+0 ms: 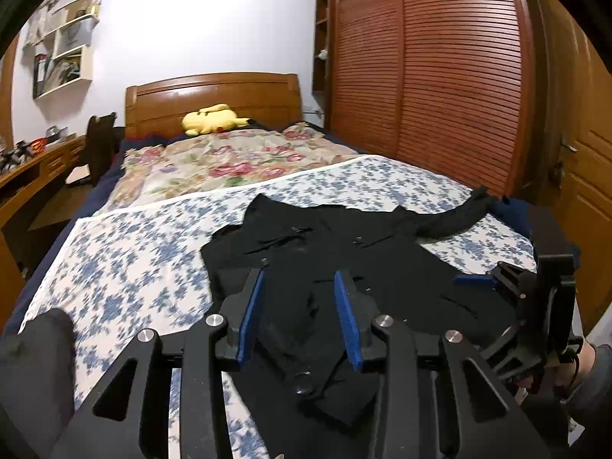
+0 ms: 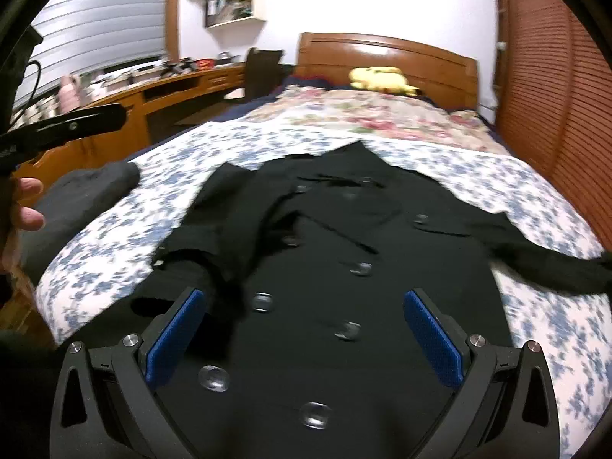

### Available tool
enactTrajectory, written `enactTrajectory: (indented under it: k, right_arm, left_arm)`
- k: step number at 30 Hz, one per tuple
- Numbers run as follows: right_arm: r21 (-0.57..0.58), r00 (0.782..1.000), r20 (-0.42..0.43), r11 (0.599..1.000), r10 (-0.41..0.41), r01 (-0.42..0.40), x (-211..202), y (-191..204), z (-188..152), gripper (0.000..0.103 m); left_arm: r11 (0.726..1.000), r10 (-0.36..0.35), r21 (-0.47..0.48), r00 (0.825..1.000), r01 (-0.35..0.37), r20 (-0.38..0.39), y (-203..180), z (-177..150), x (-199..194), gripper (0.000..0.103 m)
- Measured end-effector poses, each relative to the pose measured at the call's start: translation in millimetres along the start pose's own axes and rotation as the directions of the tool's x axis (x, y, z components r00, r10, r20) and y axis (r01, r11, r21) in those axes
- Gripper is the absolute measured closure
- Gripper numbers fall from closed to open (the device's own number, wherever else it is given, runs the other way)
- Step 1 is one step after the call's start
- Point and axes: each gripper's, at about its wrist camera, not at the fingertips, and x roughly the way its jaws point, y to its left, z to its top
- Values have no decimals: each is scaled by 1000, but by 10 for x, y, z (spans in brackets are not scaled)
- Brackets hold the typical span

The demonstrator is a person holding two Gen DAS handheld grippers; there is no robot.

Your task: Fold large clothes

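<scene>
Bedroom setup, so the bed [image 2: 535, 199] is doing the job a folding surface would: the blue-flowered sheet gives lots of flat room, and the black coat [image 2: 344, 267] is laid out on it front side up, buttons showing, collar pointing toward the headboard [image 2: 386, 53]. That layout makes sense for folding something this big, since the whole body of the coat lies flat. One sleeve [image 2: 550, 264] trails off from the coat toward the wardrobe [image 2: 554, 76], stretched out across the sheet. The opposite sleeve looks already flipped in over the coat's front, bunched a bit near the buttons.

The left gripper [image 1: 302, 317] sits over the hem end of the coat, the end away from the headboard. Its fingers [image 1: 346, 319] are partly spread, with nothing pinched between them; the cloth just lies underneath.

The right gripper [image 2: 306, 336] hovers over the coat's button rows, fingers [image 2: 432, 340] spread wide and empty too. Seems like both are free and lining up for the next grab, probably that loose sleeve, though that's a guess.

A yellow plush [image 2: 378, 78] sits up by the headboard, well away from the coat.
</scene>
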Motion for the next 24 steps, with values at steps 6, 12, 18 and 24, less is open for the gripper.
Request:
enactTrajectory:
  k: [6,12,18,24]
  right_arm:
    - [-70,993,-28,991,112,-114,262,276,65,0]
    - [-94,974,-114,973,198,-209,617,416,49,6]
    - [-143,957,-221,964,188,-222,936,430,-14,37]
    - [-145,965,-203,969,167,-198,890,171,-21,92]
  left_arm:
    - [997,70,-43,998,-70,0,257,-191,-153,64]
    - [991,104,-83,995,-104,4,466,-302,-266,64]
    - [986,123,-112,992,-122,-1,605,-375,-315,63]
    - [985,130,-116,992,-129,-5,640,-403,-309,63]
